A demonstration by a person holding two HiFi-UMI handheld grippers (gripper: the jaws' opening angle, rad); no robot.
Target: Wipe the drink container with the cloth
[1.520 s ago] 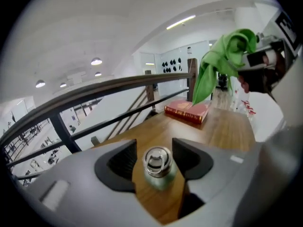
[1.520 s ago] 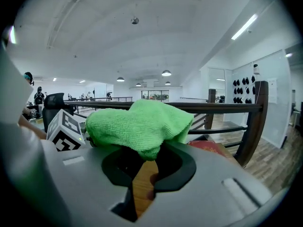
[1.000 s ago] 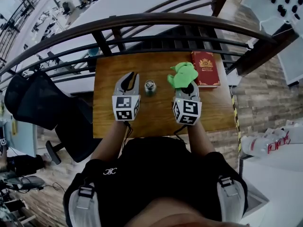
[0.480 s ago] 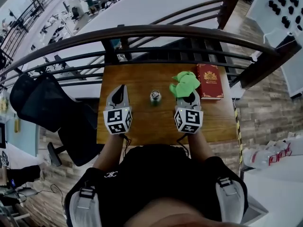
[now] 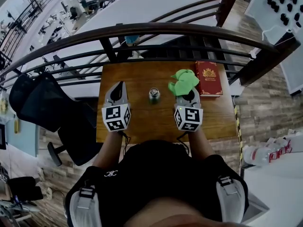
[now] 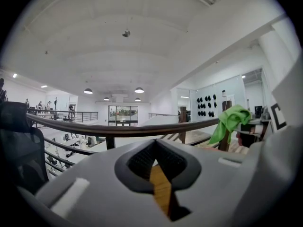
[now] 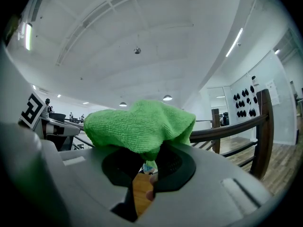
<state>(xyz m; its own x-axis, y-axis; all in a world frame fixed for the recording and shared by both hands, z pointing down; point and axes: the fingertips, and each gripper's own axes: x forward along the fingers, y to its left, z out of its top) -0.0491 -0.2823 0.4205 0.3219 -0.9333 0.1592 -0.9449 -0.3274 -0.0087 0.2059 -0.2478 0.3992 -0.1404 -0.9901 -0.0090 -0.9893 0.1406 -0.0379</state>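
Observation:
A small metal drink can (image 5: 154,94) stands upright at the middle of the wooden table (image 5: 142,122). To its left my left gripper (image 5: 119,86) is shut with nothing between its jaws, and it is apart from the can. In the left gripper view the left gripper (image 6: 154,162) shows its tips closed on nothing. To the can's right my right gripper (image 5: 186,88) is shut on a bright green cloth (image 5: 183,81), which bunches over its tips. The right gripper view shows the cloth (image 7: 140,125) draped over the right gripper (image 7: 150,161). The can shows in neither gripper view.
A red book (image 5: 208,78) lies at the table's back right, beside the cloth. A dark metal railing (image 5: 142,32) runs along the table's far edge. A black office chair (image 5: 42,103) stands left of the table.
The left gripper has closed from partly open and drawn left, away from the can. The right gripper still holds the cloth in about the same place.

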